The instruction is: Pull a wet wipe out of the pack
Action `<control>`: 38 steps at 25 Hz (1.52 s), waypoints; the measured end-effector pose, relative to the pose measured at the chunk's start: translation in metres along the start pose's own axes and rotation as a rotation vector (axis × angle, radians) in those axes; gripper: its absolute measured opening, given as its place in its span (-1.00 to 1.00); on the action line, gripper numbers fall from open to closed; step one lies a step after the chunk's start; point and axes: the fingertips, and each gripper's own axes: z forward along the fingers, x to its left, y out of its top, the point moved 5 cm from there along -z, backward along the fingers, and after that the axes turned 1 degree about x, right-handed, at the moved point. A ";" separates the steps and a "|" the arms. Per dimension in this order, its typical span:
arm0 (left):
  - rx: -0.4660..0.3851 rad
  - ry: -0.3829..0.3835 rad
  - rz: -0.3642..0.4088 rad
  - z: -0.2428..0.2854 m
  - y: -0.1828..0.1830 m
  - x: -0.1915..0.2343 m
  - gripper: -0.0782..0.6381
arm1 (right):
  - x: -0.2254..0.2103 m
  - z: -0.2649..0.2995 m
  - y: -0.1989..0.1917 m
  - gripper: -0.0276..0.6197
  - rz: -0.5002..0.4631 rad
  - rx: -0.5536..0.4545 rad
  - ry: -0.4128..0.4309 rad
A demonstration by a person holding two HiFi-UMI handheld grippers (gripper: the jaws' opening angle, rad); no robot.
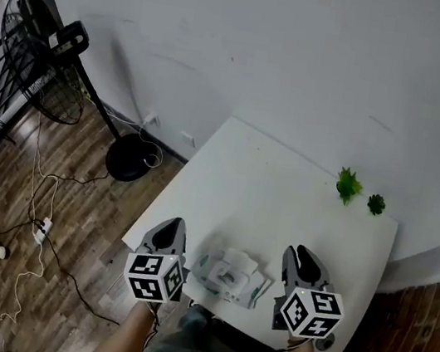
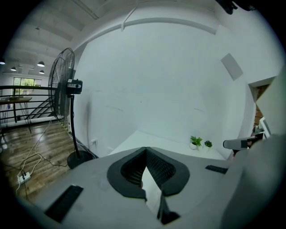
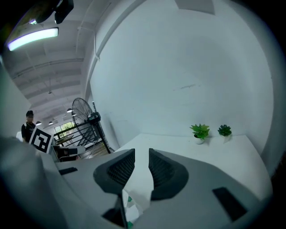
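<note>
The wet wipe pack [image 1: 229, 275], white with green print, lies on the white table [image 1: 283, 199] near its front edge, between my two grippers. No wipe sticks out that I can make out. My left gripper [image 1: 171, 226] hovers just left of the pack; its jaws [image 2: 145, 149] meet at the tips and hold nothing. My right gripper [image 1: 302, 253] hovers just right of the pack, its jaws [image 3: 141, 154] a narrow gap apart and empty. A corner of the pack [image 3: 129, 210] shows low in the right gripper view. Neither gripper touches the pack.
Two small potted plants [image 1: 347, 185] [image 1: 376, 204] stand at the table's far right corner. A standing fan [image 1: 39, 55] with a round base [image 1: 130, 157] is on the wooden floor to the left, with cables and a power strip [image 1: 42, 226]. A white wall runs behind the table.
</note>
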 end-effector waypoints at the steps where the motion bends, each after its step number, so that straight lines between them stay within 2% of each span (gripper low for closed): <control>1: 0.003 0.005 -0.005 -0.002 -0.003 0.001 -0.78 | 0.002 0.000 -0.002 -0.62 -0.007 0.011 0.008; 19: 0.105 0.094 -0.040 -0.031 -0.075 0.023 -0.78 | 0.041 0.013 -0.069 -0.63 -0.145 0.188 0.228; 38: 0.111 0.162 -0.095 -0.050 -0.100 0.037 -0.78 | 0.073 0.019 -0.113 -0.65 -0.323 0.376 0.455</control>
